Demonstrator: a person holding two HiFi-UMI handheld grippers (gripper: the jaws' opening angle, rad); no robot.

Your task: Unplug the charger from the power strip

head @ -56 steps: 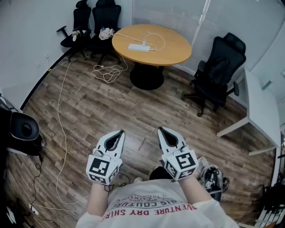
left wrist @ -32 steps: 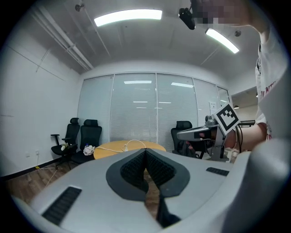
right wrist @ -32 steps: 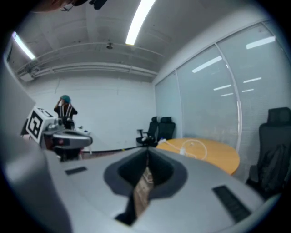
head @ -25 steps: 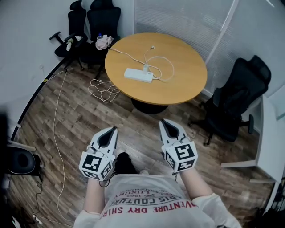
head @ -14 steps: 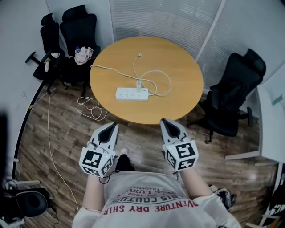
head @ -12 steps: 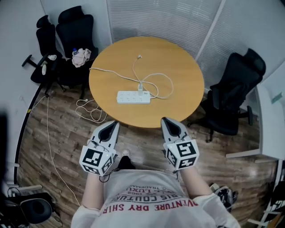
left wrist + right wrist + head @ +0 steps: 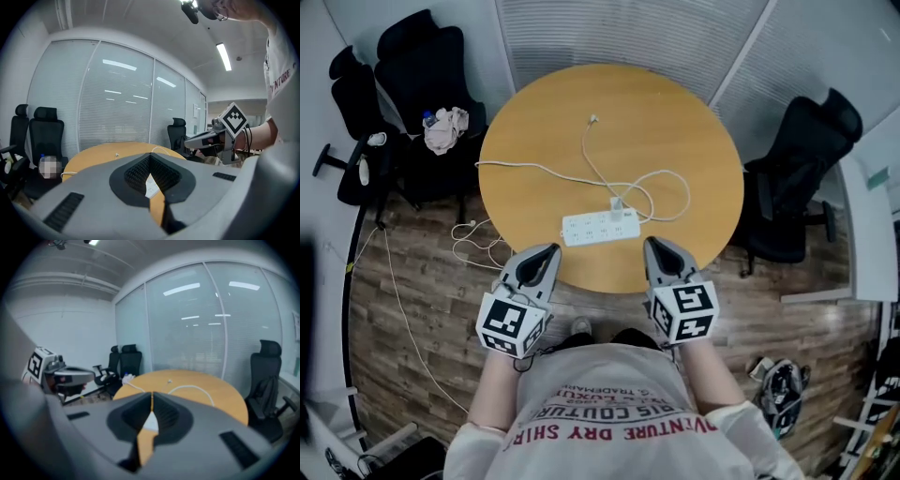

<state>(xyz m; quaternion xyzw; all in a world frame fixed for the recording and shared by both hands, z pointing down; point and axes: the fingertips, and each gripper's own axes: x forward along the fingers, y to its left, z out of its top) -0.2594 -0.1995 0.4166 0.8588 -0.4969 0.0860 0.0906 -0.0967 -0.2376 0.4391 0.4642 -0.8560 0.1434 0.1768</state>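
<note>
I am holding the left gripper (image 7: 546, 255) and right gripper (image 7: 657, 247), fingers closed on nothing, at the worktop's (image 7: 534, 112) near edge in the approach step, the charger (image 7: 616, 203) sitting plugged into the power strip (image 7: 600, 227) just ahead, awaiting opened fingers.

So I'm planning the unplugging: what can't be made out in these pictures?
- Head view: the small white charger on the white power strip is too small to show its shape or which socket it is in.
- Head view: the thin white cables cross near the charger, so I can't trace which one is its own.
- Left gripper view: the grey fingers hide all but a sliver of the strip.
- Right gripper view: blurred, and the charger is not visible.
</note>
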